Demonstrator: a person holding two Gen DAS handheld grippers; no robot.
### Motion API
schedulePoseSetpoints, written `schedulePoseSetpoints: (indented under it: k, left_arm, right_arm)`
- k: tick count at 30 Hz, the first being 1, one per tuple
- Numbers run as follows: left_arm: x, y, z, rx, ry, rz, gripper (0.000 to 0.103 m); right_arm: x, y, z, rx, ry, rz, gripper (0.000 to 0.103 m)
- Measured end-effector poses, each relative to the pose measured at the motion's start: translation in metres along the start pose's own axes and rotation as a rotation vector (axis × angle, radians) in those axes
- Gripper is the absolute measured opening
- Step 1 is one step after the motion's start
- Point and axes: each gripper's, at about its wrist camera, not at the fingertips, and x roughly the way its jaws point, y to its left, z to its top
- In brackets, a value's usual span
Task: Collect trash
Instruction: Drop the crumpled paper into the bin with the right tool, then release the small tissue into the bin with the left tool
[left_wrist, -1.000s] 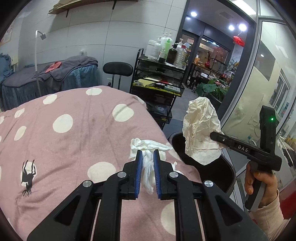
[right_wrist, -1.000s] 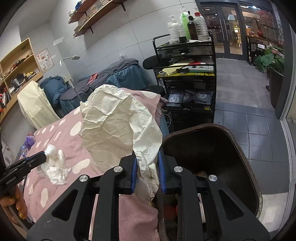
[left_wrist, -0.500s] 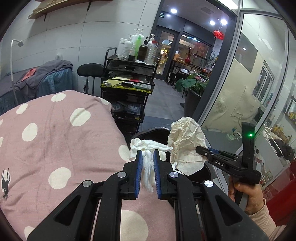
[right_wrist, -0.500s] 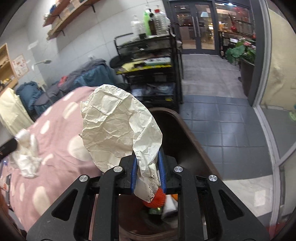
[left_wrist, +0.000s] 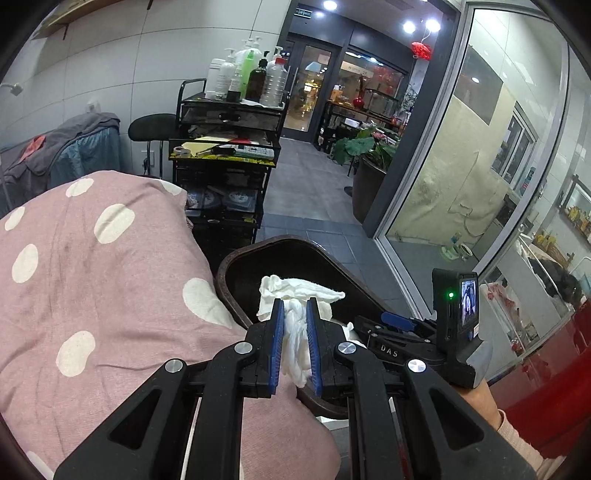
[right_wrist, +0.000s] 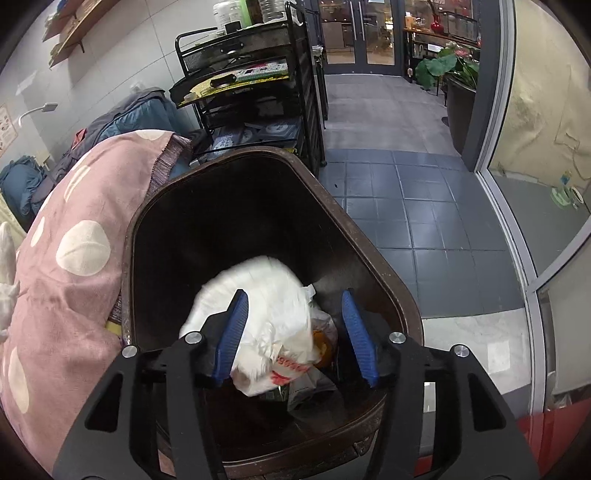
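The left gripper (left_wrist: 295, 325) pinches a white tissue wad (left_wrist: 295, 295) just above the near rim of the brown trash bin (right_wrist: 384, 273), beside the polka-dot blanket (left_wrist: 92, 266). The right gripper (right_wrist: 295, 332) hangs spread over the bin's mouth, crumpled paper (right_wrist: 266, 302) blurred between its fingers, seemingly loose. The bin's bottom is dark, its contents hard to make out.

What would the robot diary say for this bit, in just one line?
step: drop trash | right gripper: open over bin, crumpled paper falling in | left gripper: shut on white tissue, at bin rim
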Motion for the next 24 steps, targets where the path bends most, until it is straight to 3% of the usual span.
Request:
schedulePoseSetpoints:
  k: [11, 24]
  left_arm:
    - [0.026, -0.011, 0.0, 0.003, 0.047, -0.034, 0.013]
    - [0.061, -0.031, 0.002, 0.047, 0.117, -0.034, 0.013]
  right_arm:
    - [-0.024, -0.003, 0.005, 0.038, -0.068, 0.032, 0.06]
    - [-0.037, -0.021, 0.005, 0.077, -0.091, -0.006, 0.06]
